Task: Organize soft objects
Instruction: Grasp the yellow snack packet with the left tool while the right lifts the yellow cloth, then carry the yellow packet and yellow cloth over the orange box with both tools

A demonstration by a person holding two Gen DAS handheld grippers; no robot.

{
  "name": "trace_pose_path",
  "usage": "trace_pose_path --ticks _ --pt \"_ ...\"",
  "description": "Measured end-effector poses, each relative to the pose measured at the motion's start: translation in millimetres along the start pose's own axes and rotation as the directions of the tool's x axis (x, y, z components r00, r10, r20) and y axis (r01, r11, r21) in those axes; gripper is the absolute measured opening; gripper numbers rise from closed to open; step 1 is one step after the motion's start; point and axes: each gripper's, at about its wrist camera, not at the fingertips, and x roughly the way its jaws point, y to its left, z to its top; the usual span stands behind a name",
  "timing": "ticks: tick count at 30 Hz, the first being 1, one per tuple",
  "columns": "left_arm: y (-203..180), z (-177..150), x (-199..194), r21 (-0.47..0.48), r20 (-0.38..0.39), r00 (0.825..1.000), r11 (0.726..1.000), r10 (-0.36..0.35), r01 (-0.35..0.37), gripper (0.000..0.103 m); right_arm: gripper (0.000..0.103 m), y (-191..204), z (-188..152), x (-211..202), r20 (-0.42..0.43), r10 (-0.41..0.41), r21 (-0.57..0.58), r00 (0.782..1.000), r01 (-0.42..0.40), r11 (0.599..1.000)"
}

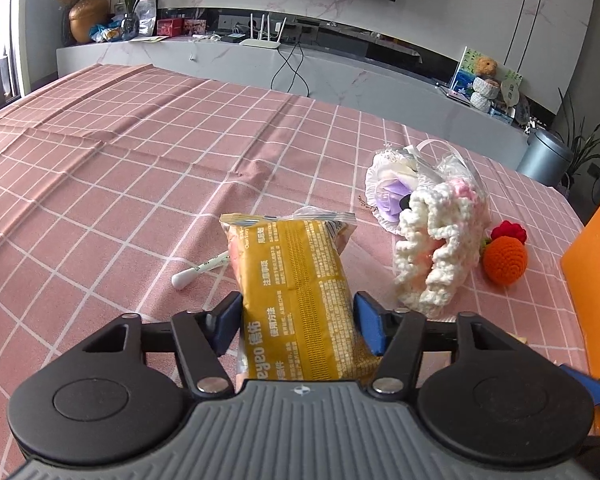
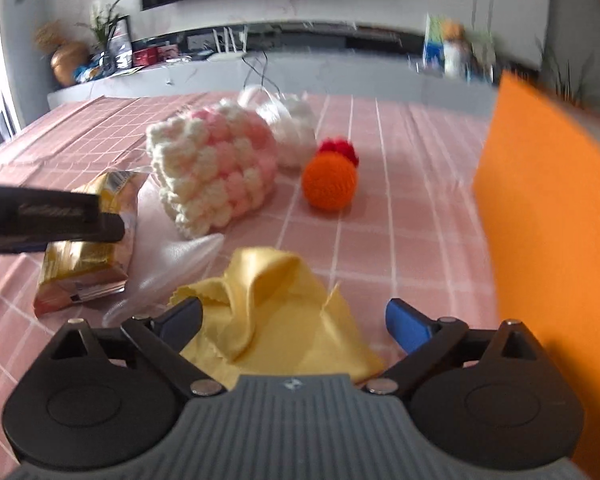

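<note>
My left gripper (image 1: 298, 312) is shut on a yellow wipes pack (image 1: 296, 284), with the blue pads pressing its two sides. The pack also shows in the right wrist view (image 2: 86, 248), with the left gripper's finger (image 2: 60, 220) across it. My right gripper (image 2: 294, 322) is open, its jaws on either side of a crumpled yellow cloth (image 2: 276, 312) on the pink checked tablecloth (image 1: 120, 160). A white and pink knitted pouch (image 2: 212, 168) lies ahead, also in the left wrist view (image 1: 440, 244). An orange crocheted ball with a red top (image 2: 330, 180) sits beside it.
An orange box wall (image 2: 548, 240) stands at the right, also in the left wrist view (image 1: 596, 272). A wrapped flower bundle (image 1: 396, 188) lies behind the pouch. A cotton swab (image 1: 198, 272) lies left of the pack. A clear plastic bag (image 2: 168, 264) lies between pack and cloth.
</note>
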Motion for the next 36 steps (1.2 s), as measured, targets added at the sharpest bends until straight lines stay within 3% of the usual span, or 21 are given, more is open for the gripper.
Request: trace_pose_path --ticks 4,7,10,12,14,15,20,36 --pt "2.7 0.7 -0.7 0.002 0.002 1.0 1.0 -0.012 0.012 0.062 0.1 13.8 -1.1 1.3 0.009 0.017 -0.028 1.0 -0.017 0.999" --pt "4.4 0.8 -1.8 0.002 0.007 1.0 1.0 -0.02 0.02 0.059 0.083 32.3 -5.6 -1.9 0.036 0.021 -0.102 0.999 -0.018 0.995" --pt "7.3 1.0 -2.9 0.0 0.007 0.999 1.0 -0.031 0.031 0.057 0.062 41.4 -7.1 -6.2 0.051 0.048 -0.137 0.998 -0.04 0.99" --pt "9.3 0.9 -4.2 -0.006 0.008 0.999 0.999 -0.037 0.037 0.056 0.032 46.0 -7.9 -9.0 0.058 0.062 -0.161 0.996 -0.052 0.985" --pt "10.7 0.4 -5.9 -0.004 0.011 0.999 0.999 -0.041 0.041 0.054 0.01 48.5 -8.7 -9.6 0.058 0.069 -0.193 0.996 -0.057 0.98" --pt "11.8 0.1 -7.0 -0.004 0.013 0.999 0.999 -0.046 0.046 0.053 0.006 50.3 -8.8 -9.6 0.057 0.066 -0.206 0.996 -0.053 0.977" --pt "18.3 -0.7 -16.1 -0.008 0.024 0.997 0.998 -0.068 0.068 0.051 0.003 42.8 -4.0 -10.1 0.035 0.082 -0.171 0.996 -0.075 0.982" --pt "15.1 -1.2 -70.9 0.03 0.09 0.986 0.99 -0.141 0.139 0.05 0.003 33.4 0.6 -78.8 0.16 0.095 -0.136 0.983 -0.074 0.988"
